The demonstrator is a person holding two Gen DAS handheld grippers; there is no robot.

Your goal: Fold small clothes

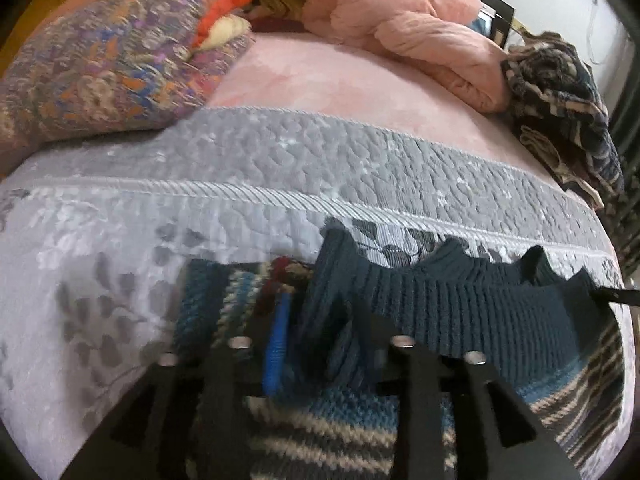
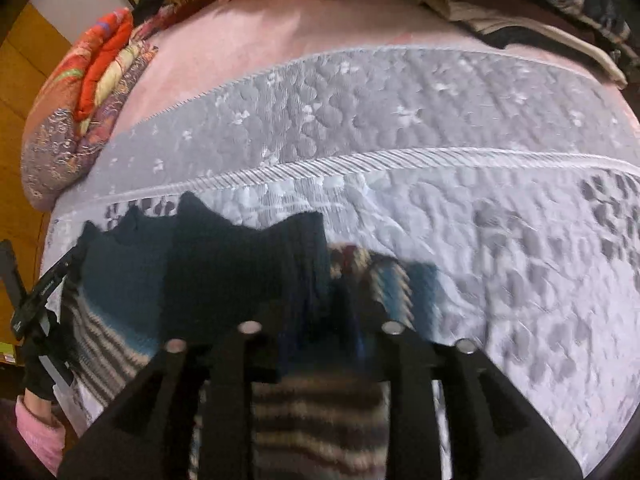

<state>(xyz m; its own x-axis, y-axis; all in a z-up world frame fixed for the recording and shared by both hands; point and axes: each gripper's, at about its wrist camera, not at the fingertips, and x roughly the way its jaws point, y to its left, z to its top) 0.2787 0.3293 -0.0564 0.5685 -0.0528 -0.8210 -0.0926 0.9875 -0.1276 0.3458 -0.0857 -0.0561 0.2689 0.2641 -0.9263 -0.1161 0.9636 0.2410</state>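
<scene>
Both tongs, left (image 1: 320,344) and right (image 2: 320,332), pinch the striped knit sweater's (image 1: 460,308) ribbed edge at lower frame, holding it taut across the bed's grey quilt (image 1: 280,160), probably to fold evenly.

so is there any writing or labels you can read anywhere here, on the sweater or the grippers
No text can be read.
Left gripper, seen at the edge of the right wrist view: small white print on its black body, too small and blurred to read.
Sweater: no label or lettering shows, only knitted stripes.
Grey bedspread: a leaf and flower pattern, no words.
</scene>
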